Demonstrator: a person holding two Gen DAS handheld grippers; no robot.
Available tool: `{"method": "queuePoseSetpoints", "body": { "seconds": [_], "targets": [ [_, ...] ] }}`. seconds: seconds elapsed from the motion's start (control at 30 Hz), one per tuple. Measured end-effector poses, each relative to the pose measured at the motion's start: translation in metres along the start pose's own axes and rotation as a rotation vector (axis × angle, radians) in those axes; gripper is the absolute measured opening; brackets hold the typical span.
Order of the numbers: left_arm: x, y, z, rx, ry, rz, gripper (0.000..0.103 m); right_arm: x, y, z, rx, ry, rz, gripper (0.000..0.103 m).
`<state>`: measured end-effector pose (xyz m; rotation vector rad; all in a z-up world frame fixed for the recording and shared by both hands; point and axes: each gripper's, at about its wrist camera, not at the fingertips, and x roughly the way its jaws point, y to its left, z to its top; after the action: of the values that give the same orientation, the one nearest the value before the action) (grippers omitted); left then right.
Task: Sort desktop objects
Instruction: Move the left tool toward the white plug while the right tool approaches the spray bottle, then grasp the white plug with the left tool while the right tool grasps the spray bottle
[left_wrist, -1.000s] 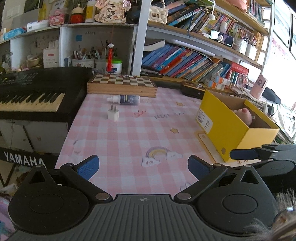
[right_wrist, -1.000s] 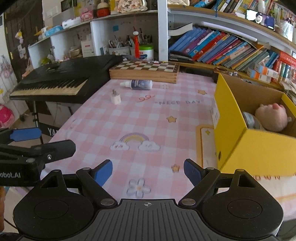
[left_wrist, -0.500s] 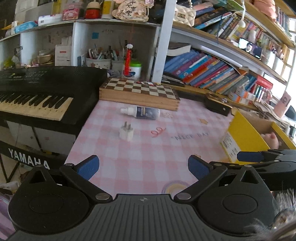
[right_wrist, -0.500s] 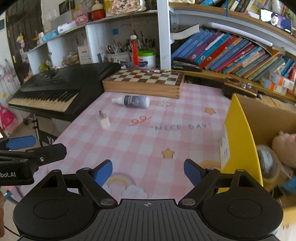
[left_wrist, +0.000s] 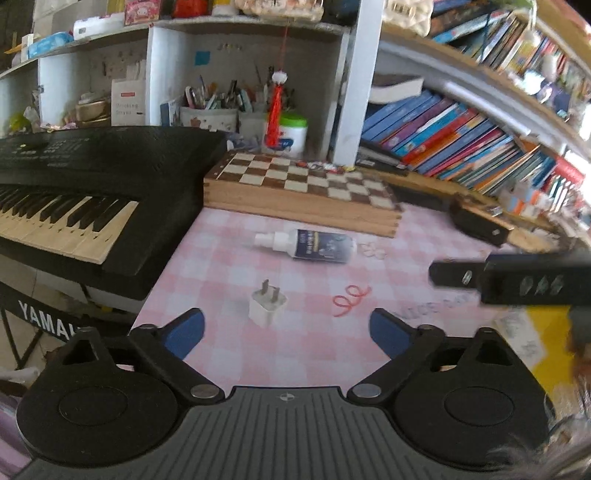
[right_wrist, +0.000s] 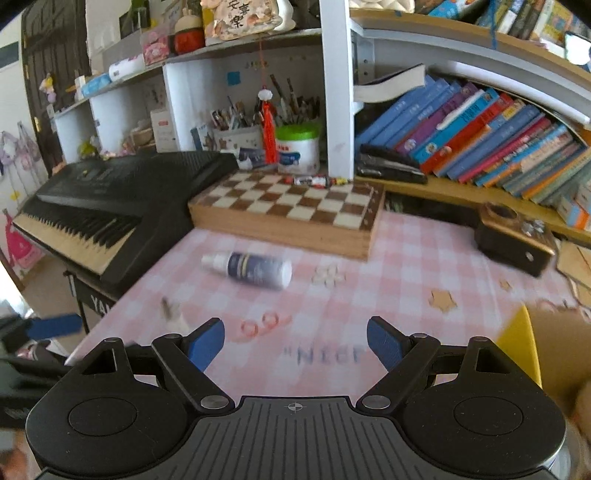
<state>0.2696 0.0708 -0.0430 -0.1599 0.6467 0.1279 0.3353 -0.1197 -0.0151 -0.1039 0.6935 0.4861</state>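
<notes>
Two items left on the table, both grippers empty.
Left gripper (left_wrist: 286, 330) spread, jaws just narrowing, nothing between; plug (left_wrist: 267, 307) just beyond, bottle (left_wrist: 308, 246) farther. Right gripper (right_wrist: 294, 347) spread. Yellow box (right_wrist: 521, 350) near right.

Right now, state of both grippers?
Left gripper: open, holding nothing, fingers just closed slightly.
Right gripper: open, holding nothing.

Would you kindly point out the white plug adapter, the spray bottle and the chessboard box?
white plug adapter (left_wrist: 267, 307), left wrist view, front face.
spray bottle (left_wrist: 319, 250), left wrist view, dark label.
chessboard box (right_wrist: 295, 201), right wrist view, checkered top.
</notes>
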Motion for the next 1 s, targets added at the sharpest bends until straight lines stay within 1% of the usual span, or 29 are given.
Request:
{"method": "queuePoseSetpoints", "body": {
  "seconds": [0.03, 0.1, 0.17, 0.2, 0.27, 0.3, 0.4, 0.47, 0.53, 0.6, 0.63, 0.73, 0.83, 1.0],
  "targets": [
    [0.008, 0.000, 0.001, 0.004, 0.009, 0.008, 0.086, 0.006, -0.001, 0.004, -0.010, 0.001, 0.009, 0.087],
    [0.026, 0.000, 0.002, 0.012, 0.030, 0.029, 0.082, 0.015, -0.001, 0.010, -0.028, 0.001, 0.012, 0.086],
    [0.041, 0.000, 0.001, 0.021, 0.046, 0.045, 0.074, 0.024, -0.001, 0.013, -0.045, 0.008, 0.018, 0.086],
    [0.047, 0.000, 0.001, 0.026, 0.053, 0.051, 0.072, 0.028, -0.001, 0.014, -0.052, 0.014, 0.024, 0.086],
    [0.059, 0.000, 0.002, 0.028, 0.063, 0.059, 0.065, 0.038, 0.000, 0.016, -0.069, 0.028, 0.039, 0.086],
    [0.064, -0.001, 0.002, 0.028, 0.064, 0.062, 0.063, 0.041, 0.001, 0.017, -0.075, 0.033, 0.043, 0.086],
    [0.075, -0.003, 0.002, 0.036, 0.065, 0.069, 0.057, 0.053, 0.004, 0.019, -0.099, 0.048, 0.058, 0.086],
    [0.082, -0.006, 0.001, 0.052, 0.071, 0.073, 0.049, 0.061, 0.006, 0.021, -0.117, 0.058, 0.070, 0.086],
    [0.085, -0.006, -0.001, 0.063, 0.076, 0.085, 0.044, 0.069, 0.009, 0.023, -0.141, 0.067, 0.080, 0.086],
    [0.084, -0.005, -0.001, 0.065, 0.070, 0.098, 0.036, 0.078, 0.012, 0.025, -0.171, 0.080, 0.099, 0.086],
    [0.083, -0.004, -0.001, 0.057, 0.068, 0.099, 0.030, 0.083, 0.013, 0.026, -0.184, 0.085, 0.107, 0.086],
    [0.075, 0.002, 0.000, 0.028, 0.058, 0.097, 0.030, 0.102, 0.014, 0.032, -0.223, 0.114, 0.165, 0.086],
    [0.056, 0.006, 0.001, -0.003, 0.040, 0.078, 0.030, 0.124, 0.013, 0.039, -0.265, 0.142, 0.218, 0.086],
    [0.021, 0.012, -0.001, -0.070, 0.021, 0.048, 0.030, 0.159, 0.016, 0.047, -0.383, 0.181, 0.245, 0.086]
  ]
}}
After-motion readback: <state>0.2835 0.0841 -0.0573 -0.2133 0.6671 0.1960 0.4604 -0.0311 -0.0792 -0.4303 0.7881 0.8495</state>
